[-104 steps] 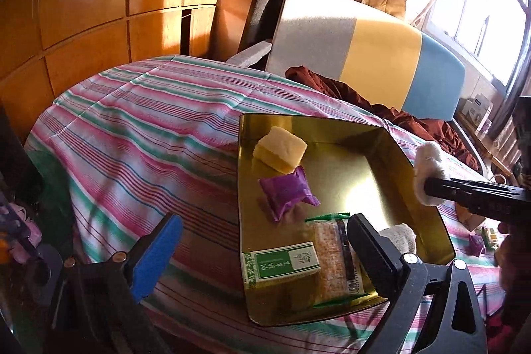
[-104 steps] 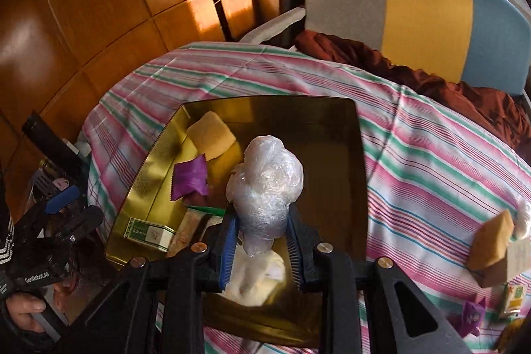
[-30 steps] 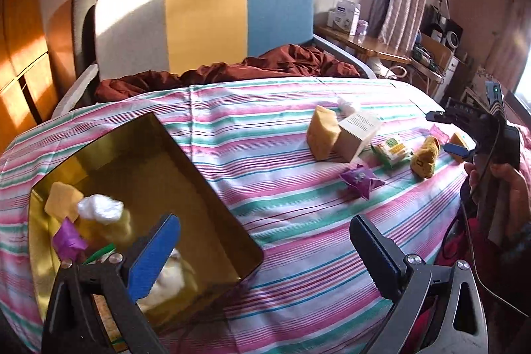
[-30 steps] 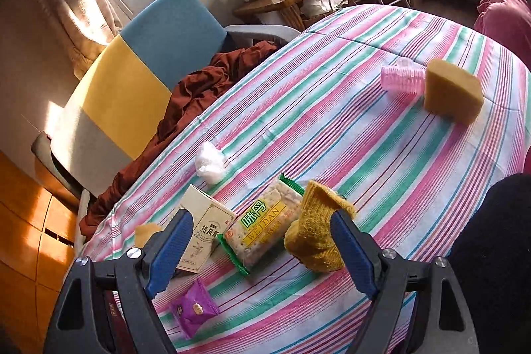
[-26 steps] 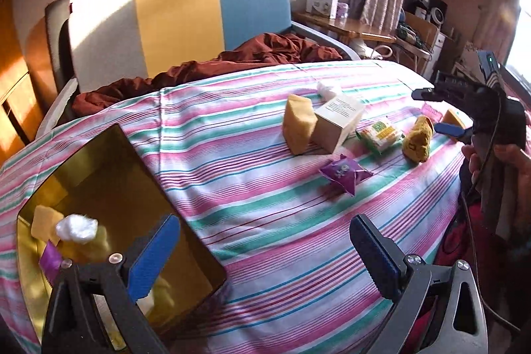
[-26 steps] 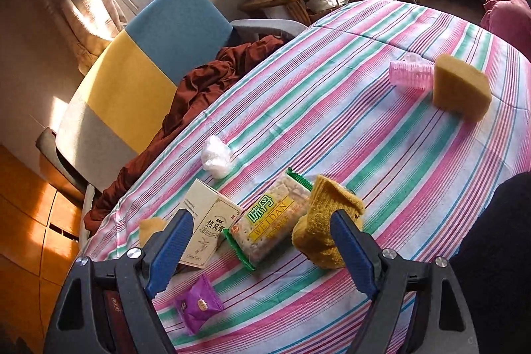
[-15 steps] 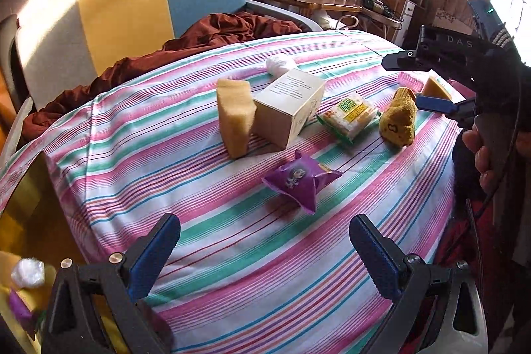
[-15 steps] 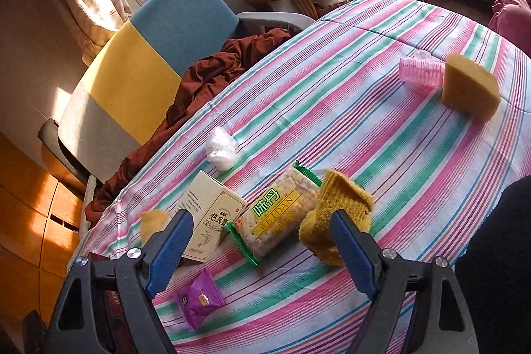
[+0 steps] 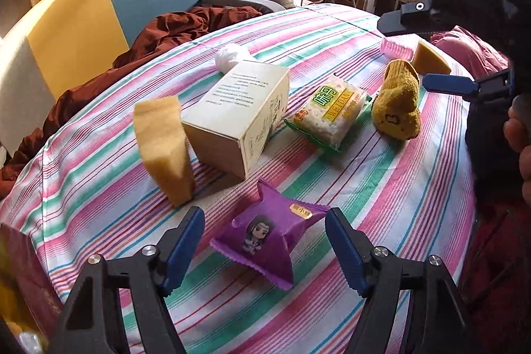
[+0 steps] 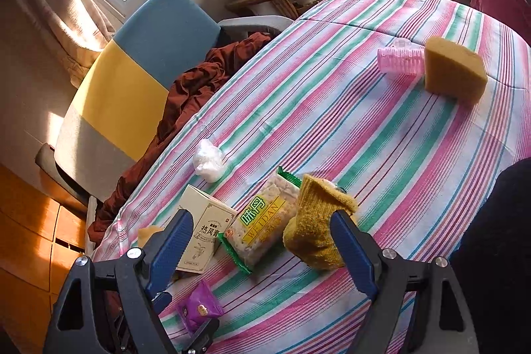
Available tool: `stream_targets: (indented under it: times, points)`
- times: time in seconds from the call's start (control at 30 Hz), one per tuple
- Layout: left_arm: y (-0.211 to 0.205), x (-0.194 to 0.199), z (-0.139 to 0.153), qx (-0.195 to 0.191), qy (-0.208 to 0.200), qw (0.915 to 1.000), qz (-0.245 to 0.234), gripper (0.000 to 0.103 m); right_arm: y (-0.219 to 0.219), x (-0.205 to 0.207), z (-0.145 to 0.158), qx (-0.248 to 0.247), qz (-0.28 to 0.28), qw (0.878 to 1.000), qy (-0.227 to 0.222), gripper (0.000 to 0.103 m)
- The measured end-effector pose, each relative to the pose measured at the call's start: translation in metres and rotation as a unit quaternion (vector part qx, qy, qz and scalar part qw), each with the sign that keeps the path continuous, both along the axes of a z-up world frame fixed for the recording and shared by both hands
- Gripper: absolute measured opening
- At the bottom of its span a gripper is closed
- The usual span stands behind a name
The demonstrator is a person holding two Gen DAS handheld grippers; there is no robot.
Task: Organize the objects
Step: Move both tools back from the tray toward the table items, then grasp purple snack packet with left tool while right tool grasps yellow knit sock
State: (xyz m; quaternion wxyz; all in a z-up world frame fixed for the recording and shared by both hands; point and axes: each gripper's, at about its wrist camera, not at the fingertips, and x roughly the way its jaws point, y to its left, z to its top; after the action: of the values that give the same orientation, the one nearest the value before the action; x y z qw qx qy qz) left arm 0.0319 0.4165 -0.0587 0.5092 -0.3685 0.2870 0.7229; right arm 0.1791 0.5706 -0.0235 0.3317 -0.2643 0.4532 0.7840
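Purple snack packet (image 9: pixel 270 238) lay flat on the striped cloth of the table (image 9: pixel 381 188), directly between the blue pads of the left tool (image 9: pixel 265 233). The jaws of that tool were closing, but the pads stood apart from the packet on both sides — no contact was visible. In the right wrist view the same packet (image 10: pixel 200 309) appeared at 7 o'clock, near the frame's lower edge.

From the packet, in the left wrist view:
- A tan sponge wedge (image 9: pixel 162 148) stood upright at 11 o'clock.
- A cream carton (image 9: pixel 239 115) lay on its side at 12 o'clock, just beside the sponge wedge.
- A white wad (image 9: pixel 230 57) sat behind the carton.
- A green-edged cracker pack (image 9: pixel 330 113) lay at 1 o'clock.
- A mustard knitted sock (image 9: pixel 398 103) lay at 2 o'clock, just beside the pack.
- A pink ribbed roller (image 9: pixel 396 47) and a second sponge (image 9: pixel 429 58) sat farther off, near the table's far edge.

The right tool (image 10: pixel 262 243) was released — its jaws stood wide, above the cracker pack (image 10: pixel 262 228) and the sock (image 10: pixel 315 228), gripping nothing. In the left wrist view this tool (image 9: pixel 448 82) hung at 2 o'clock, with the person's hand (image 9: pixel 521 138) on its grip.
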Motion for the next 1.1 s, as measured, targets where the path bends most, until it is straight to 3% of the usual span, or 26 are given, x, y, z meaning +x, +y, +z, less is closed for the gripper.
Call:
stream_targets:
  times: [0.07,0.1,0.37,0.8,1.1]
  points:
    - [0.006,-0.002,-0.009,-0.011,-0.002,0.9999,-0.006,0.061,0.001,0.000,-0.001,-0.005,-0.001,1.000,0.001,0.086]
    - [0.009,-0.004,-0.017,-0.021,-0.010,0.9997,-0.007,0.046,0.002,0.000,-0.002,-0.006,-0.001,1.000,0.000,0.086]
    - [-0.003,-0.009,-0.024,0.032,-0.036,0.9987,0.020,0.045,0.003,-0.001,-0.003,-0.008,-0.006,1.000,-0.009,0.086]
    - [-0.001,-0.005,-0.026,0.034,-0.022,0.9988,0.029,0.045,0.011,0.005,-0.016,-0.037,-0.051,0.997,-0.045,0.086]
    - [-0.003,-0.007,-0.027,0.042,-0.030,0.9980,0.035,0.046,0.012,-0.006,-0.025,-0.055,-0.035,0.995,-0.074,0.086]
